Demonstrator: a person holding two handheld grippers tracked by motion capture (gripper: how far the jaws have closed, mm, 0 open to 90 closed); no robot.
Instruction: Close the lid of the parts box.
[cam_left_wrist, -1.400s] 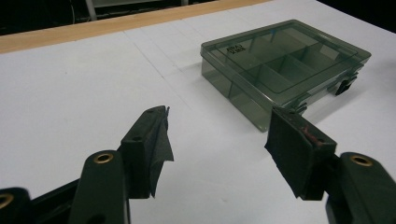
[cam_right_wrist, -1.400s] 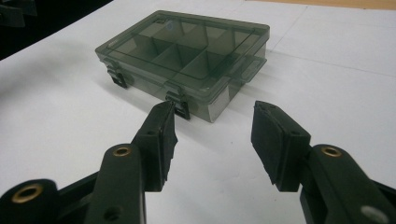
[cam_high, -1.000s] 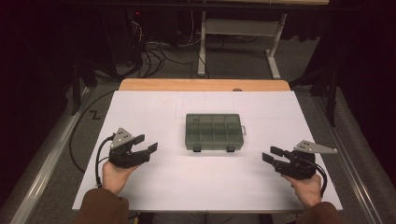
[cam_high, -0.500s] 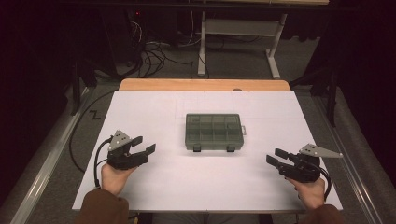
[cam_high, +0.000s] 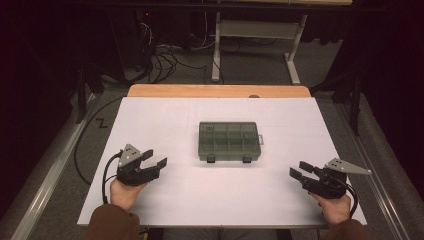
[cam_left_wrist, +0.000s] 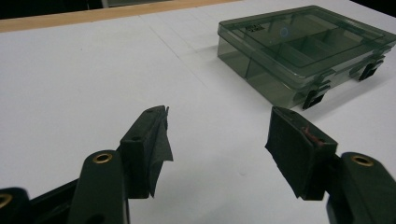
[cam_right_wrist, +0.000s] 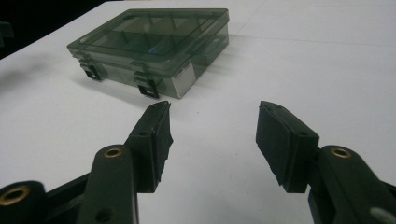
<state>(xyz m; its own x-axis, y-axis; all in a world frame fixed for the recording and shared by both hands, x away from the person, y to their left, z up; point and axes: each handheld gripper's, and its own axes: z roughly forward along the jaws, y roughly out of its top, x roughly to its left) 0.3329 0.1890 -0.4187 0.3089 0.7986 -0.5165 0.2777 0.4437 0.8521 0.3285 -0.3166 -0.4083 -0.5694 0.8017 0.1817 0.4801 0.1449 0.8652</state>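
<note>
A translucent grey-green compartment box (cam_high: 229, 141) lies shut in the middle of the white table (cam_high: 165, 120), its two black latches facing the person. My left gripper (cam_high: 154, 159) rests low at the front left, open and holding nothing, pointing right toward the box (cam_left_wrist: 303, 49). At the front right my right gripper (cam_high: 300, 170) is open too, aimed left at the box (cam_right_wrist: 154, 44). Both sets of jaws stand wide apart over bare table, well short of the box. The left gripper view has my left gripper (cam_left_wrist: 217, 133), the right gripper view my right gripper (cam_right_wrist: 212, 133).
A wooden strip (cam_high: 220, 91) runs along the table's far edge. Beyond it are a white desk frame (cam_high: 255, 35) and tangled cables (cam_high: 165, 55) on the floor. A black cable (cam_high: 82, 145) trails off the table's left side. Hands and brown sleeves come in at the bottom.
Both grippers have drawn back slightly toward the front edge of the table and stayed open. The box has not moved.
</note>
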